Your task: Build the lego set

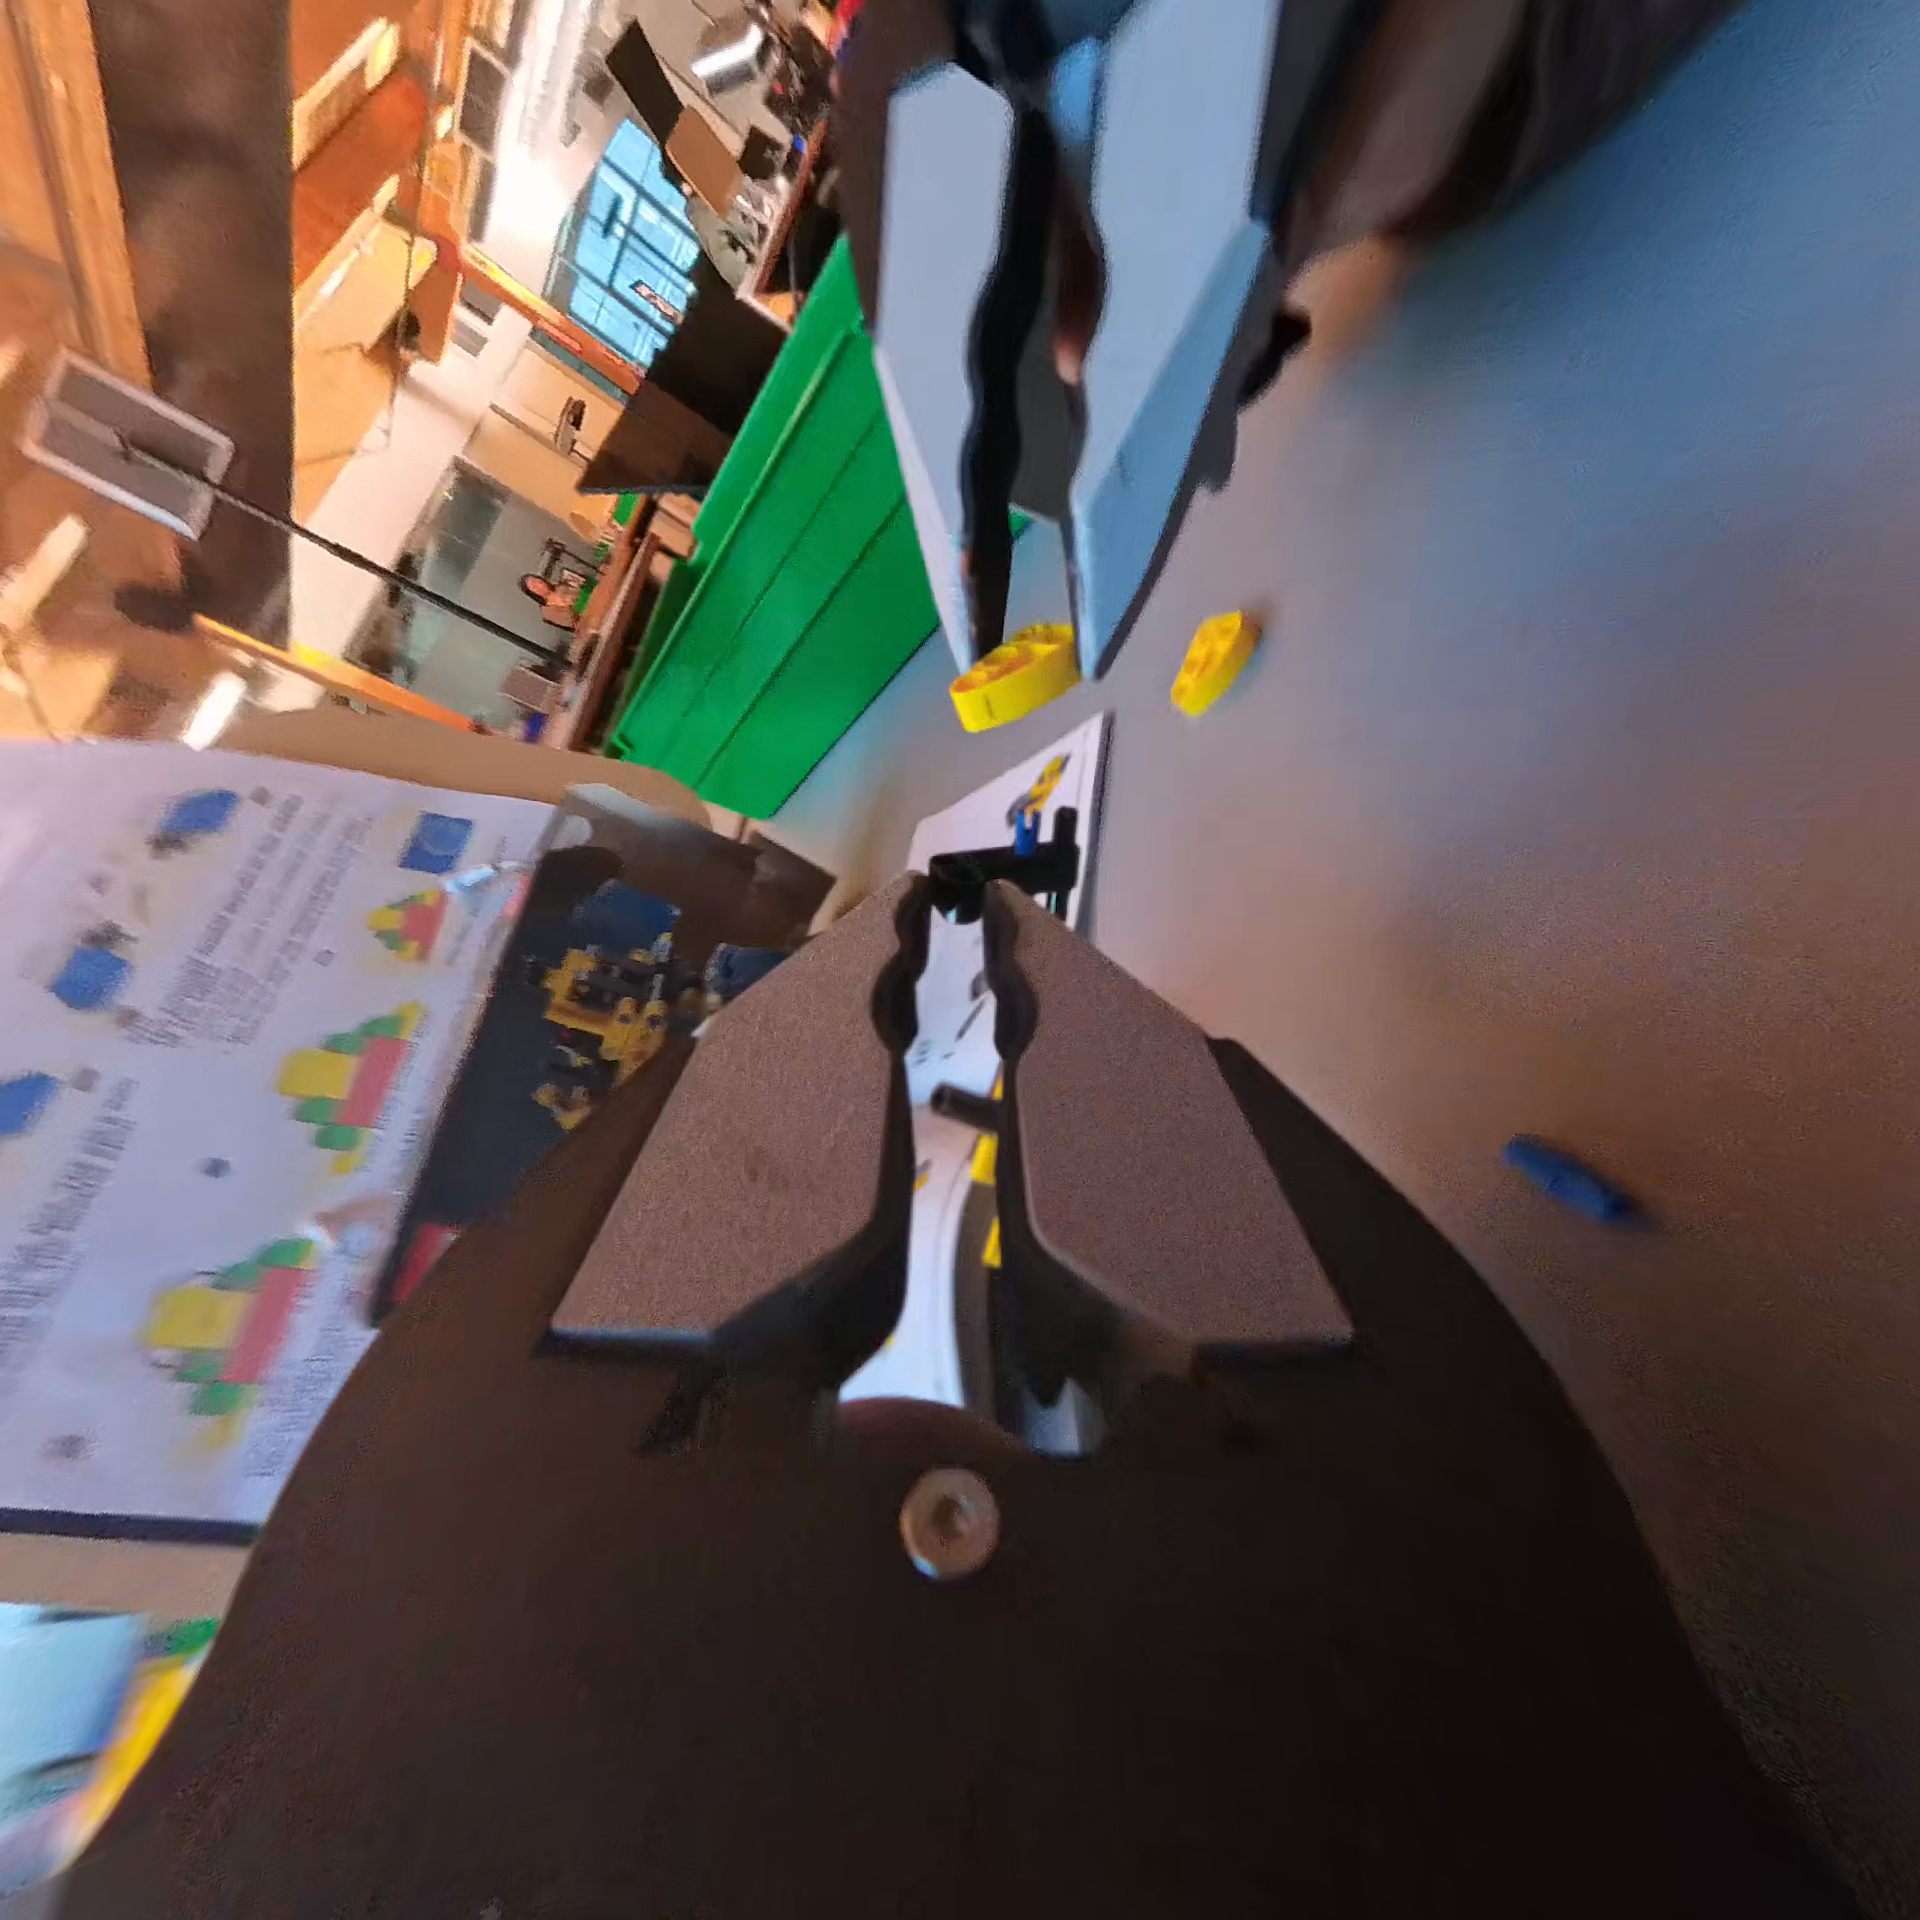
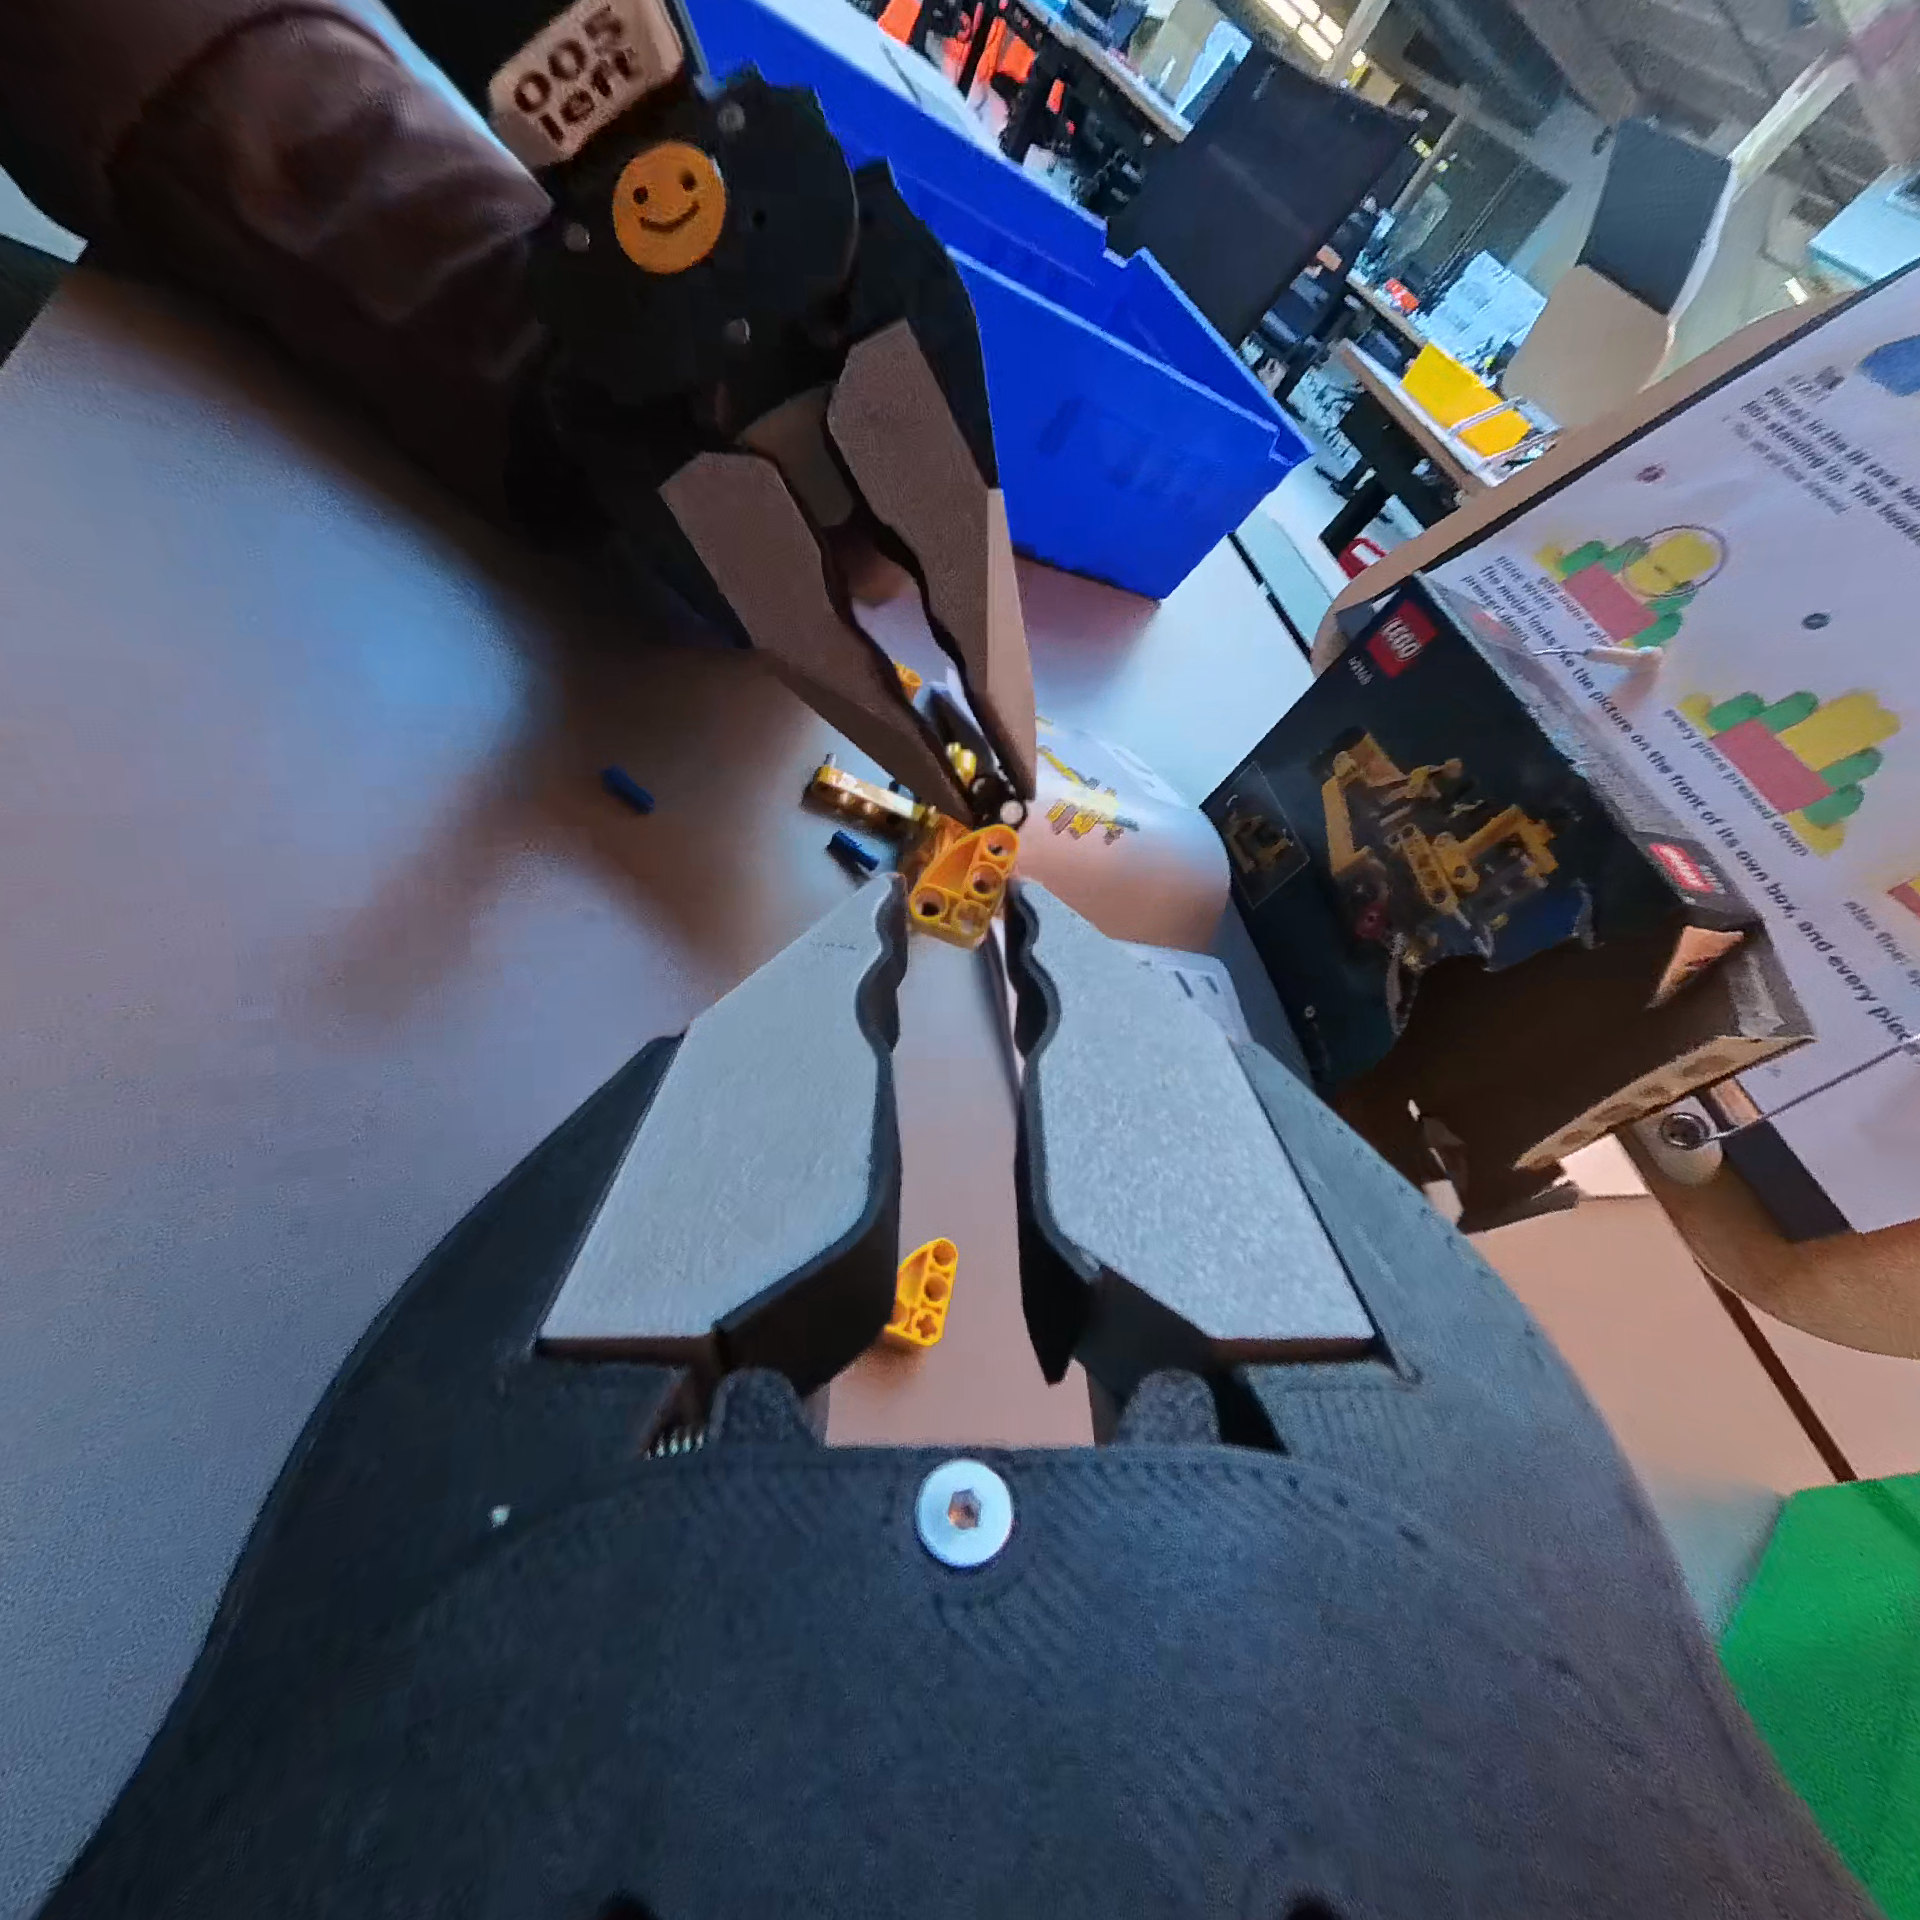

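Note:
My left gripper (image 1: pixel 956 902) is shut on a small black lego assembly (image 1: pixel 1003 864) that carries a blue pin (image 1: pixel 1027 831). It also shows in the right wrist view (image 2: pixel 987 802), reaching down from the top. My right gripper (image 2: pixel 958 916) is shut on a yellow angled lego piece (image 2: pixel 966 883) with several holes. In the left wrist view the right gripper (image 1: pixel 1029 657) holds that yellow piece (image 1: pixel 1013 675) just above the table. The black assembly and the yellow piece are close together, tip to tip. A second yellow piece (image 2: pixel 923 1294) lies on the table (image 2: pixel 260 831).
Loose blue pins (image 2: pixel 627 790) (image 1: pixel 1569 1195), a yellow beam (image 2: pixel 862 795) and the open booklet (image 1: pixel 1039 790) lie on the table. The dark lego box (image 2: pixel 1455 862) and a picture sheet (image 2: pixel 1714 675) stand at the right. A blue bin (image 2: pixel 1091 416) and a green bin (image 1: pixel 790 582) stand behind.

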The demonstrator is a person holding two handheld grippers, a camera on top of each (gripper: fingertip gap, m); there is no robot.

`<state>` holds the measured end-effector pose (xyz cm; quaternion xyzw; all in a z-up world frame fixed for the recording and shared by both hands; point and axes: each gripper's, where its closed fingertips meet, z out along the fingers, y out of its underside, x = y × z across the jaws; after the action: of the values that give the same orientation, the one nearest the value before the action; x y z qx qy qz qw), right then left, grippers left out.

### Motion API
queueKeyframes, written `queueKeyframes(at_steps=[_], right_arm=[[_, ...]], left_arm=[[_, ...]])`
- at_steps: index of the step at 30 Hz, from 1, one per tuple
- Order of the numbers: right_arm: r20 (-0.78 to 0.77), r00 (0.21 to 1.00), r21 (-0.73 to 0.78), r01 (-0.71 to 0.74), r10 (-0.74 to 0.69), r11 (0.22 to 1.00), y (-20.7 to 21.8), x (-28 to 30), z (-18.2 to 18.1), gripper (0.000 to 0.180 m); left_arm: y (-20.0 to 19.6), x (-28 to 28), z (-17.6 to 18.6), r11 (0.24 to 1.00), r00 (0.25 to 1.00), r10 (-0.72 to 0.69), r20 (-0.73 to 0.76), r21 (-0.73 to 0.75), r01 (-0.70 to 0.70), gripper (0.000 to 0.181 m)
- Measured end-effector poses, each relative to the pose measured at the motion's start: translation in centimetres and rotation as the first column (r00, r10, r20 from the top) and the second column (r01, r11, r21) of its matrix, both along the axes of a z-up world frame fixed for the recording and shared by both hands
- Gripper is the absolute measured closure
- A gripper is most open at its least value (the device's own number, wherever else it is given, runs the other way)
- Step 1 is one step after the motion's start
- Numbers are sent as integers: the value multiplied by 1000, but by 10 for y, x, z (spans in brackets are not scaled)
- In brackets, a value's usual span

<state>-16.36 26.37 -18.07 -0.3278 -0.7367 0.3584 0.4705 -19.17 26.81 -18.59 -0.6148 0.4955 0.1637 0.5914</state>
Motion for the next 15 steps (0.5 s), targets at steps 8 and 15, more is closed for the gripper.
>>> queueKeyframes(at_steps=[8, 15], right_arm=[[281, 960, 19, -13, 8, 1000, 0, 0, -53, 165], [378, 926, 20, -16, 7, 1000, 1, 6, -67, 165]], left_arm=[[0, 2, -15, 1000, 989, 7, -146, -7, -8, 174], [1, 0, -15, 1000, 986, 22, -164, 4, -22, 174]])
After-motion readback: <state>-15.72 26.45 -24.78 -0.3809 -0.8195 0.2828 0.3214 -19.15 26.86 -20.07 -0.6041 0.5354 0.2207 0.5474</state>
